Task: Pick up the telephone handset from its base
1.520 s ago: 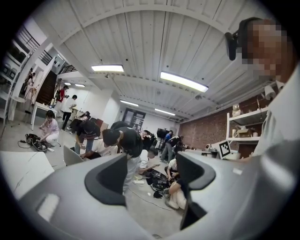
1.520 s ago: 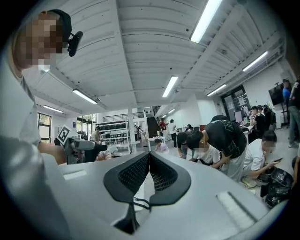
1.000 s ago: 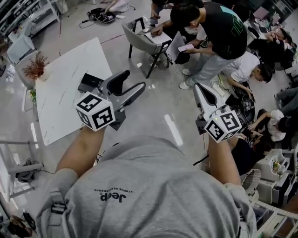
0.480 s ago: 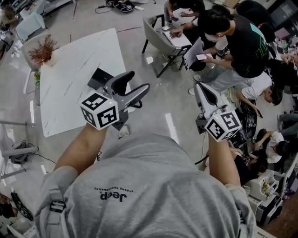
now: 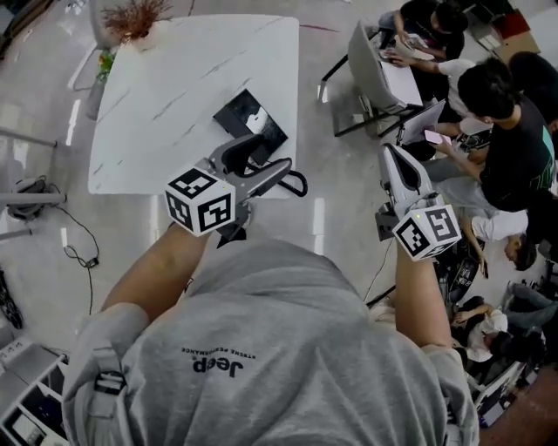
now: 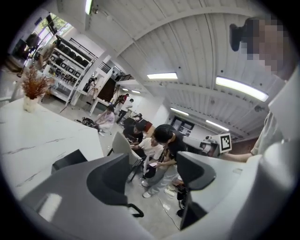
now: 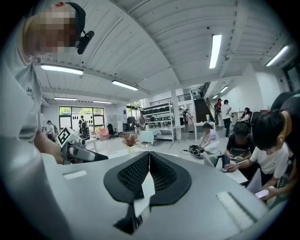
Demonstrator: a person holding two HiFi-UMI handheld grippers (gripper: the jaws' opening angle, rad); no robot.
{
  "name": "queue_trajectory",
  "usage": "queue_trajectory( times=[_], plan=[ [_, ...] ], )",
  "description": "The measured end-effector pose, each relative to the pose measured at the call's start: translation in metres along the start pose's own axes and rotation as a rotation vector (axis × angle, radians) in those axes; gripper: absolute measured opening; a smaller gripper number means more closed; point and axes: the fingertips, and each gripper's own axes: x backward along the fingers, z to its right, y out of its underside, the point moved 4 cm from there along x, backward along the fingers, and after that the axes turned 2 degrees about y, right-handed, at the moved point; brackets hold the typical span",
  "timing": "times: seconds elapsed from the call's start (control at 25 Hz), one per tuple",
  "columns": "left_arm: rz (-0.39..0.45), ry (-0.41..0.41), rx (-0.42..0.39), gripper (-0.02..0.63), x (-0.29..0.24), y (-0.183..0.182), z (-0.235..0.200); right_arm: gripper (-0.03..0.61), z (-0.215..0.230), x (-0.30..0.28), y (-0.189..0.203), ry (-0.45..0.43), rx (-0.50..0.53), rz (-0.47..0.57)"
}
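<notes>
A black telephone (image 5: 249, 127) with a small white part on top lies near the front right edge of the white marble table (image 5: 174, 78). My left gripper (image 5: 275, 153) hovers open just in front of it, above the table's edge, jaws apart with nothing between them. In the left gripper view the telephone (image 6: 69, 160) shows as a dark block on the table, left of the open left gripper (image 6: 154, 174). My right gripper (image 5: 390, 152) is held over the floor to the right, away from the table. In its own view the right gripper (image 7: 149, 161) is shut on nothing.
A vase of dried plants (image 5: 131, 14) stands at the table's far edge. A grey chair (image 5: 370, 71) and several seated or standing people (image 5: 506, 122) fill the floor to the right. Cables (image 5: 78, 253) trail on the floor at the left.
The table and telephone have come much closer and now lie straight ahead of my left gripper. Both grippers keep their pose: left open, right shut.
</notes>
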Motion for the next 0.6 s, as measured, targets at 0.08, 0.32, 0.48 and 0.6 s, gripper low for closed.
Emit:
queue_trajectory(
  times=[0.08,0.32,0.48,0.6],
  plan=[
    [-0.005,-0.054,0.040,0.371,0.013,0.014,-0.021,0.006,-0.009,-0.025,0.008,-0.044,0.003,-0.025],
    [-0.038,-0.188,0.186,0.371,0.037,0.059,-0.086,0.006,-0.032,-0.078,0.037,-0.134,-0.008,-0.090],
    [-0.070,-0.242,0.301,0.371,0.036,0.084,-0.127,0.006,-0.040,-0.100,0.054,-0.152,-0.019,-0.133],
    [-0.093,-0.262,0.394,0.371,0.029,0.101,-0.154,0.006,-0.042,-0.111,0.065,-0.156,-0.027,-0.154]
  ],
)
